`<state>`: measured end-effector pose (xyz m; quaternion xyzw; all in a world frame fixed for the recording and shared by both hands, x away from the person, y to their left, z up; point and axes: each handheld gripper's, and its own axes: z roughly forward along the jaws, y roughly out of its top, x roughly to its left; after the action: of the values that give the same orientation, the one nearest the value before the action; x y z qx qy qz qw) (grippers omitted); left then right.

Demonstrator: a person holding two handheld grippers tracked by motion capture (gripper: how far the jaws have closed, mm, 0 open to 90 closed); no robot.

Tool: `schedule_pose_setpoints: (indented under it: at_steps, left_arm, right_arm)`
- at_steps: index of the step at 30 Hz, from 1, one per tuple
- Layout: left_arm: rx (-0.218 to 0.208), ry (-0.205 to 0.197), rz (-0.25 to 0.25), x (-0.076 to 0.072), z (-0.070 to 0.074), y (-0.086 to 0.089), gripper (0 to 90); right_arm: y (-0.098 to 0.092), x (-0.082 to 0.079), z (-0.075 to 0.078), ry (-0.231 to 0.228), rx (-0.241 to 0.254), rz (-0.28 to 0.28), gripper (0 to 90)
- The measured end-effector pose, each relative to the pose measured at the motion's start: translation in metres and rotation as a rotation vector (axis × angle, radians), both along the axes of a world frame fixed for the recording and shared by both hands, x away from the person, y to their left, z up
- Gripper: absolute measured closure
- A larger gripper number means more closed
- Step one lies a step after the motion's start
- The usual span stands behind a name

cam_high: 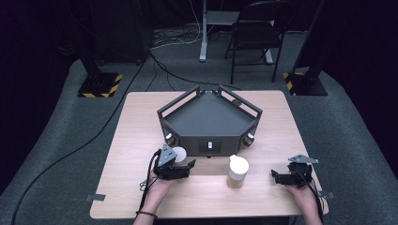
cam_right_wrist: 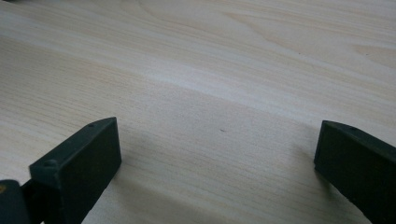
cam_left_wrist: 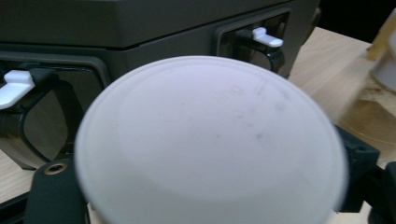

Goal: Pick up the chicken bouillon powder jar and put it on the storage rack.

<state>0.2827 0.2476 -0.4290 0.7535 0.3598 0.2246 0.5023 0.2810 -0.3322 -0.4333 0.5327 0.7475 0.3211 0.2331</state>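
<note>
On the counter (cam_high: 141,140) in front of me, my left gripper (cam_high: 180,164) sits near the front edge of a dark angular tray unit (cam_high: 209,119), and its jaws are closed on a round white lid (cam_high: 179,152). From the left gripper view that lid (cam_left_wrist: 210,144) is held flat across the jaws, its pale disc blocking much of the unit behind it; I can make out two white toggle levers, one (cam_left_wrist: 16,86) at the left and one (cam_left_wrist: 267,37) at the upper right, each in a recessed opening in the unit's face.

To the right of that gripper, just in front of the unit, stands a jar (cam_high: 238,172) with a white top and a tan lower body, upright and apart from both grippers. Its edge (cam_left_wrist: 385,51) is blurred at the far right of the left gripper view.

My right gripper (cam_high: 281,178) is low over the counter near the right front corner, well apart from the jar. In the right gripper view its two black jaws are spread wide with nothing between them but bare light wood (cam_right_wrist: 219,93).
</note>
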Motion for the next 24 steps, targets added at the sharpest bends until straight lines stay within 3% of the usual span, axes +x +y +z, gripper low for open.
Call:
schedule_pose_setpoints:
  at_steps: [4,9,16,24]
  left_arm:
    - [-0.035,-0.016,0.020,0.000,-0.007,0.004,34.6]
    - [-0.019,-0.026,0.014,0.000,-0.006,0.004,35.4]
    - [-0.035,-0.012,0.013,0.001,-0.003,0.010,35.5]
    - [-0.038,-0.029,-0.008,-0.001,0.019,0.016,35.5]
  right_arm:
    - [0.000,0.000,0.000,0.000,0.000,0.000,0.0]
    - [0.000,0.000,0.000,0.000,0.000,0.000,0.0]
    - [0.000,0.000,0.000,0.000,0.000,-0.002,0.0]
    - [0.001,0.000,0.000,0.000,0.000,-0.005,0.0]
